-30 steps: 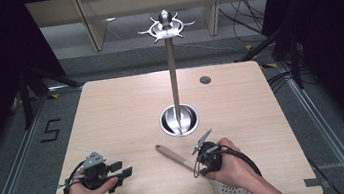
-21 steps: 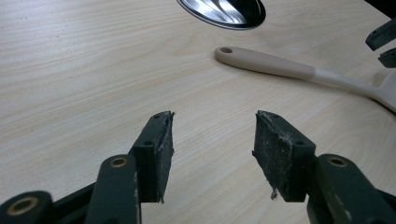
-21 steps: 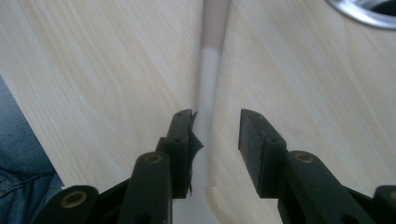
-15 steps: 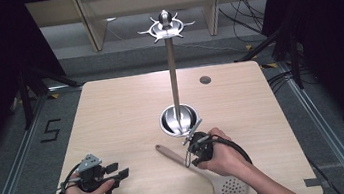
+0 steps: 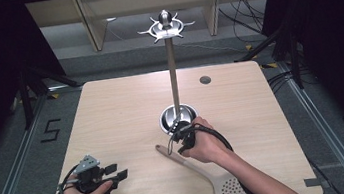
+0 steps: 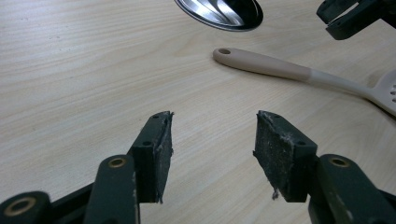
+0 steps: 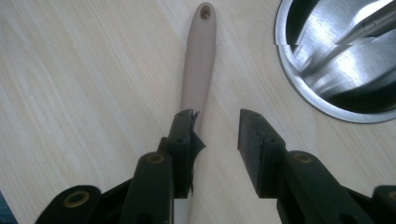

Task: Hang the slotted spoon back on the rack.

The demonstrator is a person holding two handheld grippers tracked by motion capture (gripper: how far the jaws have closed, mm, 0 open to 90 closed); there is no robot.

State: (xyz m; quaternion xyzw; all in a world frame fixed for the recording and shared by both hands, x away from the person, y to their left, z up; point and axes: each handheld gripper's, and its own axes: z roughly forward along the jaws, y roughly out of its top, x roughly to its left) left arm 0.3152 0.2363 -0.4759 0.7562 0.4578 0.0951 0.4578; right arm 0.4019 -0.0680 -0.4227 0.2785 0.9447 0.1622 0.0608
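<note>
On the wooden counter [image 5: 112, 115], the right claw [image 7: 215, 126], open and narrowing, should centre over the skimmer handle [image 7: 198, 60] before closing; the left claw [image 6: 212, 140] is open and empty.

- A slotted spoon [image 5: 205, 171] lies flat on the table [image 5: 112, 115], near its front edge, right of the middle.
- Its beige handle [image 7: 200, 56], with a small hanging hole at the tip, points toward the far left.
- Its pale round head [image 5: 230, 190], pierced with many small holes, lies toward the front right corner.
- The whole spoon runs diagonally across the wood.
</note>
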